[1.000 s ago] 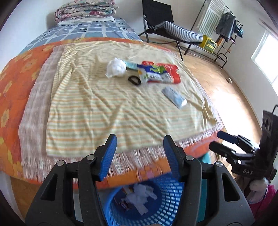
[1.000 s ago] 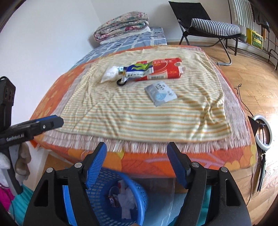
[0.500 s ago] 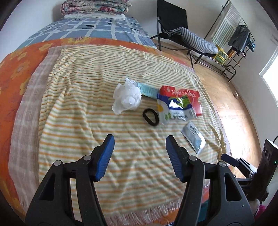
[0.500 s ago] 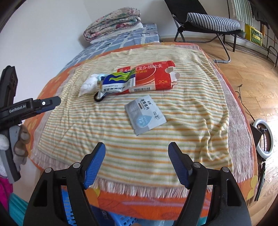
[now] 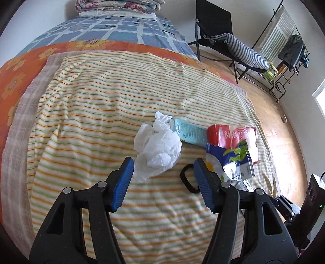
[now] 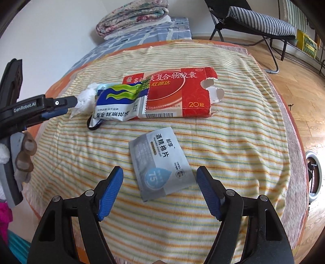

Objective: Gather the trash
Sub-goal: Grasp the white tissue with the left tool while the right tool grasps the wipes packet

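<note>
Trash lies on the striped blanket [image 5: 101,113] of a bed. A crumpled white tissue [image 5: 158,150] sits just beyond my open left gripper [image 5: 163,165], its lower edge between the fingertips but untouched. Beside it are a light-blue box [image 5: 191,133], a torn red box [image 6: 178,93], a blue-and-white wrapper [image 6: 115,103] and a black hair tie [image 5: 187,179]. My open right gripper [image 6: 159,175] hovers over a grey alcohol-pad sachet [image 6: 160,162], which lies flat between the fingers without contact. The left gripper [image 6: 40,109] also shows at the left of the right wrist view.
Folded quilts [image 6: 132,18] are stacked at the bed's head. A black folding chair with a striped cushion [image 6: 260,22] stands on the wooden floor beyond. A drying rack [image 5: 288,50] is near the wall. A ring light [image 6: 313,176] lies on the floor to the right.
Both grippers have moved forward and down over the bed, from the foot edge and blue basket to the trash. The tissue and the sachet now sit between their fingertips.
</note>
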`<control>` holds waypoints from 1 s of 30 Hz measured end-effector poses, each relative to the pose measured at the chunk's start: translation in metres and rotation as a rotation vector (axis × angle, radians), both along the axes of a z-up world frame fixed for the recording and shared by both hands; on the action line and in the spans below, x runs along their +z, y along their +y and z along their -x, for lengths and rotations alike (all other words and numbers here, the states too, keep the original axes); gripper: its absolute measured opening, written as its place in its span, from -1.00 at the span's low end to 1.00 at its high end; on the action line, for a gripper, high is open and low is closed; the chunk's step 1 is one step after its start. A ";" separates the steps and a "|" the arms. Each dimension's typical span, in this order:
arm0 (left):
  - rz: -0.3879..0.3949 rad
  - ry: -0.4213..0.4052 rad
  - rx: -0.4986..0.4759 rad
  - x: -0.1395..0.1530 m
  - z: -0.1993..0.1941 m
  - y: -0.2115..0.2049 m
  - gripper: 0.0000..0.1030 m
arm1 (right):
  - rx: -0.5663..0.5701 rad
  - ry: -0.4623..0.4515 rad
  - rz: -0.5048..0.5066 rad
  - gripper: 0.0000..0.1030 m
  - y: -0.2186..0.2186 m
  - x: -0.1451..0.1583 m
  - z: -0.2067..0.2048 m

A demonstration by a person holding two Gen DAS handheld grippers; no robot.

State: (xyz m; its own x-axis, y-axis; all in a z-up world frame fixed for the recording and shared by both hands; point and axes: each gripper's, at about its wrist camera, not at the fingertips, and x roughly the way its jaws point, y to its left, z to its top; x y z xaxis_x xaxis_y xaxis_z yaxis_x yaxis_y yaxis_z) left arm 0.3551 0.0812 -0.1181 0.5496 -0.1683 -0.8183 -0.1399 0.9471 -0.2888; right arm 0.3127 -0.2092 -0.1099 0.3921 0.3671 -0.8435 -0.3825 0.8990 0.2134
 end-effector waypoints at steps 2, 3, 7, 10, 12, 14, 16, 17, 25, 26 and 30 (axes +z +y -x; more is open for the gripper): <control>-0.005 0.006 0.004 -0.004 -0.006 0.000 0.22 | 0.006 0.011 -0.004 0.45 0.002 -0.003 -0.005; -0.009 0.006 0.007 -0.006 -0.009 0.000 0.22 | 0.010 0.009 -0.005 0.45 0.002 -0.002 -0.006; -0.013 0.015 0.018 -0.013 -0.017 0.000 0.22 | 0.048 0.004 0.011 0.45 0.008 -0.003 -0.008; -0.019 0.029 0.017 -0.019 -0.021 -0.001 0.22 | 0.077 -0.011 0.063 0.45 0.016 -0.005 -0.007; -0.032 0.031 0.011 -0.021 -0.022 -0.003 0.22 | 0.100 -0.030 0.107 0.45 0.021 -0.006 -0.005; -0.046 0.027 0.004 -0.021 -0.024 -0.005 0.18 | 0.121 -0.049 0.143 0.45 0.026 -0.007 -0.005; -0.061 0.027 -0.001 -0.021 -0.025 -0.006 0.00 | 0.128 -0.058 0.151 0.44 0.027 -0.008 -0.004; -0.065 0.027 -0.002 -0.021 -0.026 -0.006 -0.10 | 0.127 -0.058 0.149 0.44 0.026 -0.008 -0.004; -0.106 0.006 -0.011 -0.018 -0.020 -0.007 -0.35 | 0.112 -0.079 0.132 0.23 0.018 -0.007 0.000; -0.112 0.003 -0.013 -0.017 -0.018 -0.008 -0.37 | 0.111 -0.079 0.125 0.23 0.016 -0.006 0.000; -0.119 -0.006 -0.015 -0.013 -0.011 -0.006 -0.39 | 0.101 -0.079 0.112 0.22 0.014 -0.005 -0.001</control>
State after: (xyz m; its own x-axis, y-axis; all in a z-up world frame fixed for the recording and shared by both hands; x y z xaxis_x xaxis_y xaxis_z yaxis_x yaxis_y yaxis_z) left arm 0.3662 0.0754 -0.1316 0.5524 -0.0789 -0.8298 -0.1238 0.9767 -0.1753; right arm 0.3139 -0.1952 -0.1149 0.4243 0.3140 -0.8493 -0.4841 0.8713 0.0802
